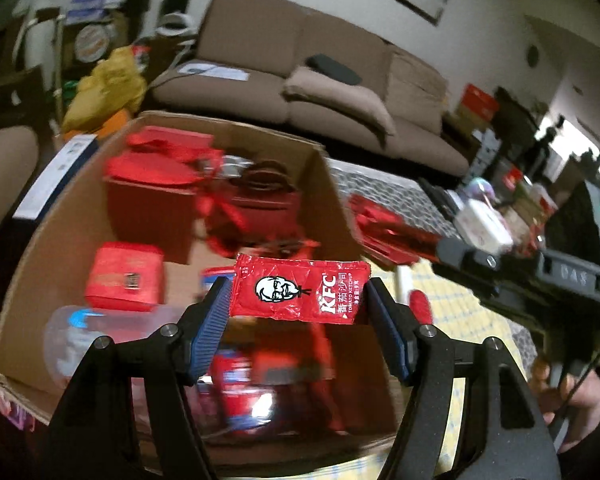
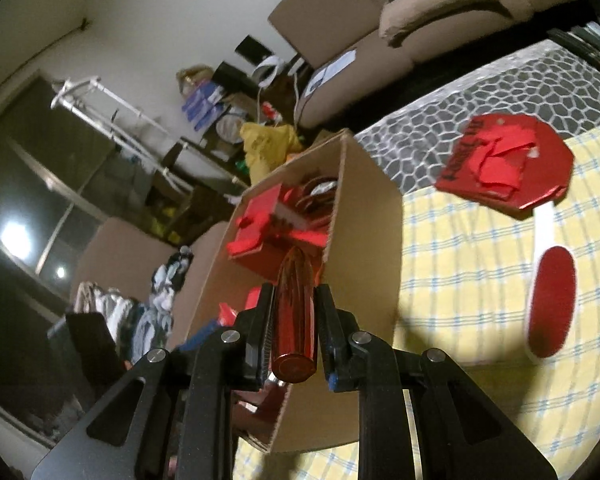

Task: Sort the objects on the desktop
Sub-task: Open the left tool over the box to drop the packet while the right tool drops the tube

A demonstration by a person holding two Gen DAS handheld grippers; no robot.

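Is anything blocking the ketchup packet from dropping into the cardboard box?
Nothing visible does. The ketchup packet, held in the left gripper, hangs over the open cardboard box, which has no lid or flap across it.

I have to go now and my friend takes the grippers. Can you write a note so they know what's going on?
Left gripper: jaws shut on a KFC ketchup packet, held over the open cardboard box.
Right gripper: jaws shut on a shiny red tube, near the box's rim.
Done: red boxes and packets already lie in the box.
Left: drop both things in, then fetch the red lint brush and red flat bag from the yellow checked cloth.
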